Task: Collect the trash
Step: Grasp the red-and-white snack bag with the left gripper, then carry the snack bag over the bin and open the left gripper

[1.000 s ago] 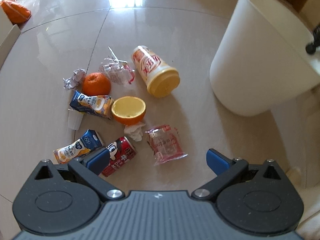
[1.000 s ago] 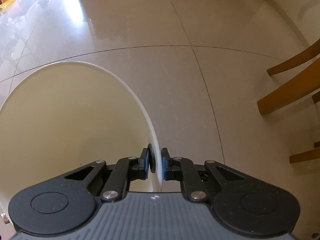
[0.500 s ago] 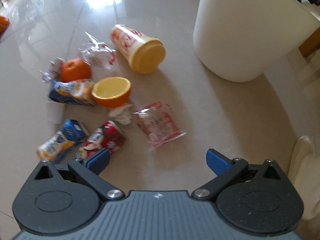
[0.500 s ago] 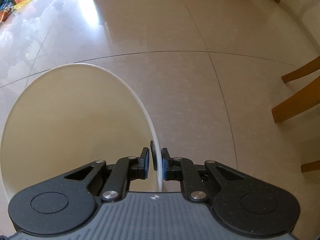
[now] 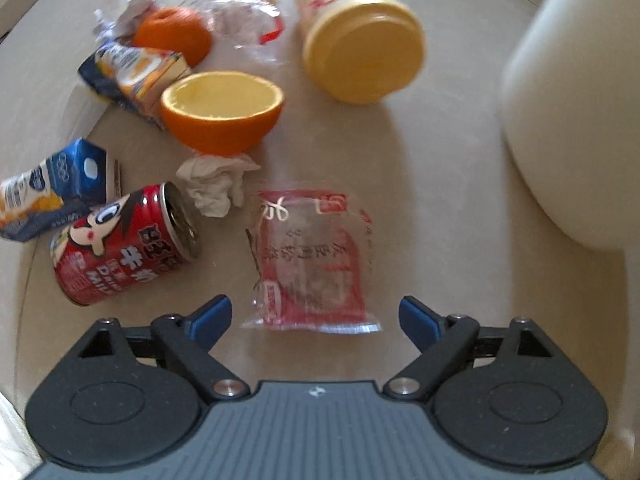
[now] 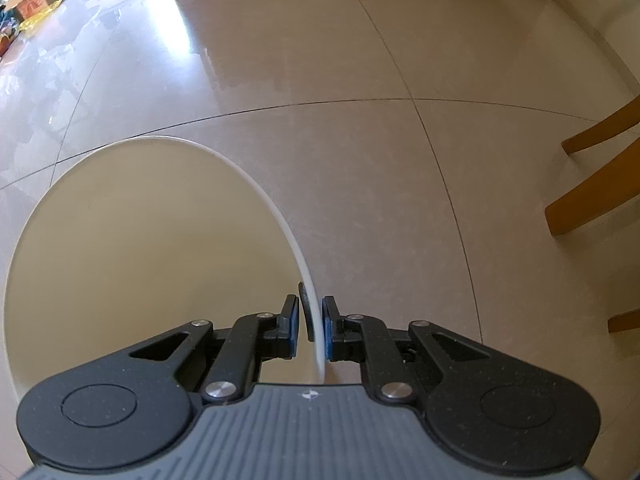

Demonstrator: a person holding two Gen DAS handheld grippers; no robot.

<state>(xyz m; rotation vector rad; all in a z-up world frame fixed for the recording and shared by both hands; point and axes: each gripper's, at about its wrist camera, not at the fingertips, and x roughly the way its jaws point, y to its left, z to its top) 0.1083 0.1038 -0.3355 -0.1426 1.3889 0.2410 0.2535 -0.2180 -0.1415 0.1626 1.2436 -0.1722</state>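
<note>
Clearly mid-approach on the floor litter, nothing yet lifted. Far left in the left wrist view: a crushed blue carton (image 5: 52,196), then a red can (image 5: 124,244) on its side, mouth toward a crumpled tissue (image 5: 216,188). Behind these, another squashed carton (image 5: 132,76), a whole orange (image 5: 174,34) and a hollowed orange half (image 5: 222,112). Further right, a yellow-lidded cup (image 5: 360,40) lying over, and nearest of all a clear red-printed wrapper (image 5: 316,264), flat on the tile just ahead of the left gripper (image 5: 316,314), fingers spread wide and empty, one tip to each side of the wrapper's near edge. At the far right edge, the white bin (image 5: 572,120), well apart from the pile.

On to the right wrist view: right gripper (image 6: 311,330) clenched on the bin rim (image 6: 280,216), one pad inside, one outside (likely steadying it).

Next, probably: lower onto the wrapper, pinch the film without sliding it, carry rightward to the bin.
</note>
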